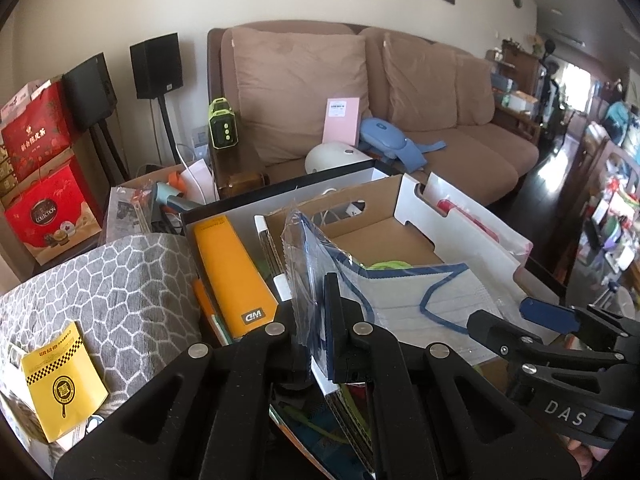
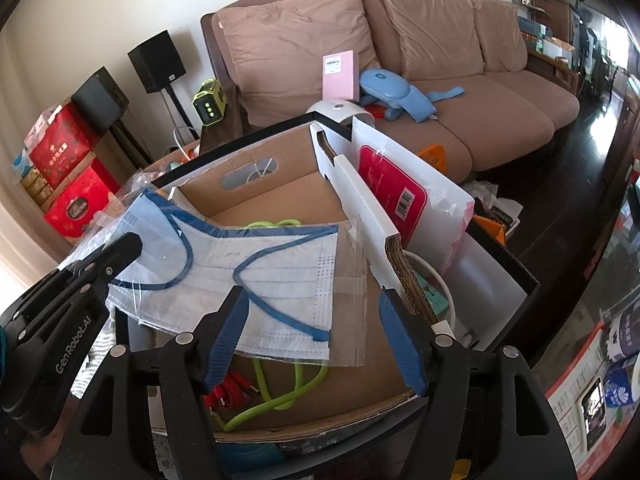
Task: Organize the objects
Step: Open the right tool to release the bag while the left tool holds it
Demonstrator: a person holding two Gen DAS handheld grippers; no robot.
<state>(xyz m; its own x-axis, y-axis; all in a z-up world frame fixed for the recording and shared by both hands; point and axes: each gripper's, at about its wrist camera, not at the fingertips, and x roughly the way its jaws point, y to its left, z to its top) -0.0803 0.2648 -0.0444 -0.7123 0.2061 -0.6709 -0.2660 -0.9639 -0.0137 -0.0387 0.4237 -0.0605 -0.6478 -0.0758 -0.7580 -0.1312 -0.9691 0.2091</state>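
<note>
Left tool (image 1: pixel 316 320) clamped on one edge of bagged face mask (image 2: pixel 248 272), holding it in air. Right tool (image 2: pixel 312 320) jaws spread wide, mask's other edge between them, pads not pressing. Mask hangs over cardboard box (image 2: pixel 280 200); green cord (image 2: pixel 276 396) and red plugs lie on box floor below.

Step in hand, by my read: putting mask into box, left tool alone carrying it.

Next move likely needs left tool lowered into box, then opened; right tool drawn clear first.

Sofa (image 2: pixel 500 128) beyond.

Cardboard box (image 2: pixel 280 208) with green cord (image 2: pixel 280 396), red cable (image 2: pixel 230 390) inside.
</note>
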